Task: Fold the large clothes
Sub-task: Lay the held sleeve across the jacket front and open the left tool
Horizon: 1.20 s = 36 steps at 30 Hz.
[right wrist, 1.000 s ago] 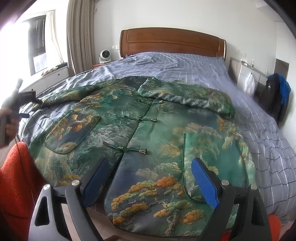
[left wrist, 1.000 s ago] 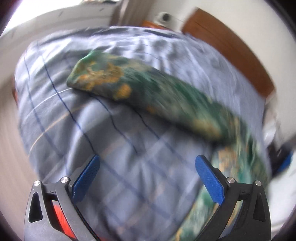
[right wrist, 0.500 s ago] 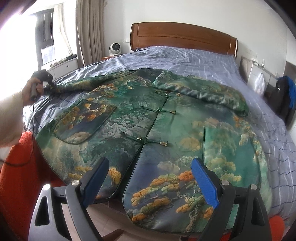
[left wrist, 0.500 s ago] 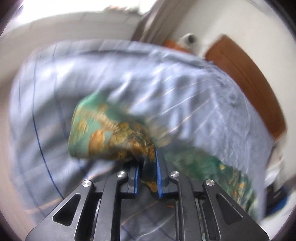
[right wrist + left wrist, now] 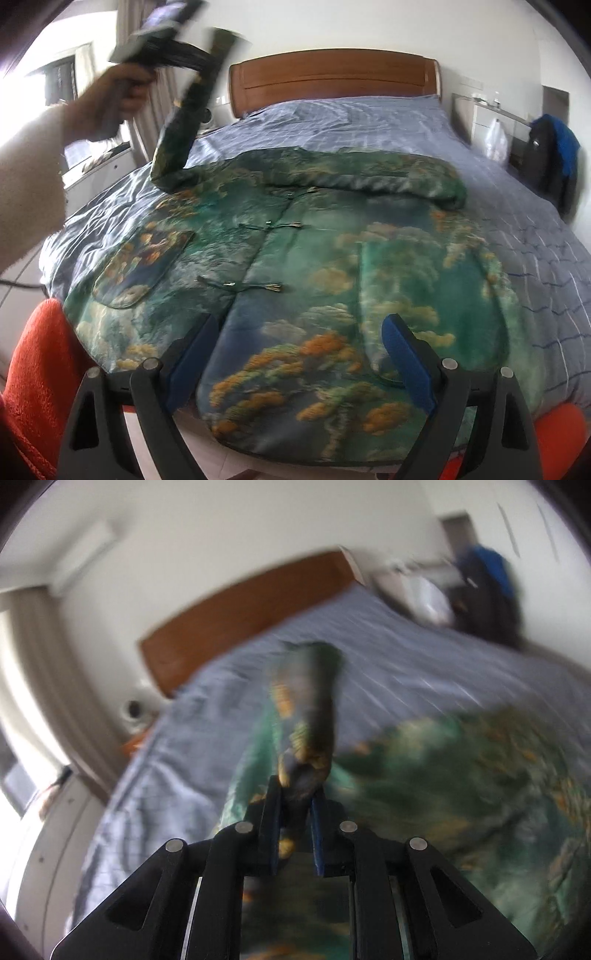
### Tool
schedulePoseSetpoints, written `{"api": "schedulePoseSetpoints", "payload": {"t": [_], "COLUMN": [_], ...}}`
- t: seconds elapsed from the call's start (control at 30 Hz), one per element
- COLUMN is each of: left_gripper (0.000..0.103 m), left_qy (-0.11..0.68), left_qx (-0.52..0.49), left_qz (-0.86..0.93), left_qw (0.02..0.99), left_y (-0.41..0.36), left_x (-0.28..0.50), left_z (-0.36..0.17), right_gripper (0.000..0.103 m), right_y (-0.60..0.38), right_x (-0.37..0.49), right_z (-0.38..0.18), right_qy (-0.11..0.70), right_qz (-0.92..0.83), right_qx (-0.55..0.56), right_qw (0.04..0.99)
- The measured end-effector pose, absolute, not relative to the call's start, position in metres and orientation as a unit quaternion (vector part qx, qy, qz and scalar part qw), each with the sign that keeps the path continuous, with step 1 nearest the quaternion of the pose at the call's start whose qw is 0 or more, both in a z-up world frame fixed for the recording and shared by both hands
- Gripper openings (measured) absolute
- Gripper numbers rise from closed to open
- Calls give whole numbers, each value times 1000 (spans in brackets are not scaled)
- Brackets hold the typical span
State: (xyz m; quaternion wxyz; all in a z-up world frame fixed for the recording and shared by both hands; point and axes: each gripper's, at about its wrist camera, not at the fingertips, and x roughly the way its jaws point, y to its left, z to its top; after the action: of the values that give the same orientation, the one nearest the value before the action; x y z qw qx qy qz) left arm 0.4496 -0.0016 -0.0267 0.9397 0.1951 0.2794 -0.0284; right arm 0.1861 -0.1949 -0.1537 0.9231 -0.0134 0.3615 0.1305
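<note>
Sleeve [image 5: 184, 122] pinched in closed left gripper [image 5: 295, 805], right gripper [image 5: 299, 343] wide open and empty above jacket [image 5: 295, 266] hem: may slip out if pulled quickly.

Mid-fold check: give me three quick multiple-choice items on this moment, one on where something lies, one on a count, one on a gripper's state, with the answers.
1. Where does the jacket's other sleeve lie?
A. Folded across the chest, near the collar
B. Hanging off the foot of the bed
C. On the floor

2. How many knotted frog closures show on the jacket's front?
A. One
B. Three
C. Six

3. How does the left gripper stand?
A. Open above the bed
B. Shut on a raised sleeve
C. Shut on the bedsheet

Answers:
1. A: the right wrist view shows it laid crosswise over the upper front.
2. B: three run down the centre seam, the uppermost partly tucked under the folded sleeve.
3. B: its pads pinch the raised sleeve, which stands well above the bed, while the right gripper is open.
</note>
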Motion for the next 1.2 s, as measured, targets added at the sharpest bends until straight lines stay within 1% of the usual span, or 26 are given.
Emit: {"api": "schedulePoseSetpoints", "payload": {"t": [0.03,0.1,0.13,0.17,0.23,0.3,0.37,0.43,0.57,0.63,0.7,0.77,0.83,0.9,0.93,0.97,1.0,1.03,1.07,1.1,1.13,1.2], "left_gripper": [21,43,64,73,73,77,86,90,91,92,94,95,95,96,96,96,96,96,96,96,96,96], "left_qy": [301,359,382,401,417,421,422,424,439,438,433,423,417,411,410,412,416,423,429,430,431,426], "left_qx": [196,193,194,198,209,216,214,200,163,138,110,69,21,-30,-48,-62,-72,-80,-91,-98,-105,-108], "left_qz": [-40,-63,-67,-72,-83,-92,-99,-100,-79,-61,-32,2,20,28,35,43,49,55,62,61,59,61], "left_qw": [932,911,901,891,881,876,875,877,880,886,894,903,908,911,910,908,905,901,897,895,894,896], "left_y": [-17,-40,-47,-53,-58,-54,-39,-15,33,63,92,121,143,164,173,180,185,188,191,194,196,198], "left_x": [457,473,477,478,470,451,423,393,342,317,293,270,251,232,225,223,218,214,210,207,204,202], "left_z": [-46,-88,-106,-123,-141,-144,-137,-126,-107,-95,-82,-75,-74,-79,-84,-93,-100,-106,-114,-117,-120,-125], "right_gripper": [90,90,90,90,90,90,90,90,90,90,90,90,89,84,77,72,72,63,35,22,18,17], "right_y": [-199,-206,-210,-213,-222,-230,-240,-250,-260,-262,-258,-249,-236,-218,-207,-203,-195,-186,-181,-175,-171,-162], "right_x": [185,185,185,185,185,185,187,194,228,260,297,352,401,447,475,488,503,522,530,536,537,528], "right_z": [-154,-155,-156,-157,-158,-157,-156,-154,-134,-115,-104,-105,-112,-124,-136,-143,-151,-164,-171,-174,-169,-138], "right_qy": [362,362,363,364,366,364,358,359,367,376,401,437,455,467,483,489,497,517,527,531,525,463], "right_qz": [125,119,115,112,105,98,90,83,108,150,196,230,228,208,197,185,170,163,157,146,136,137], "right_qx": [-10,-4,-1,2,11,21,28,32,53,102,155,226,253,251,248,248,247,240,238,227,205,147], "right_qw": [924,924,925,924,924,926,929,929,923,909,881,840,823,822,817,816,815,805,801,803,815,863]}}
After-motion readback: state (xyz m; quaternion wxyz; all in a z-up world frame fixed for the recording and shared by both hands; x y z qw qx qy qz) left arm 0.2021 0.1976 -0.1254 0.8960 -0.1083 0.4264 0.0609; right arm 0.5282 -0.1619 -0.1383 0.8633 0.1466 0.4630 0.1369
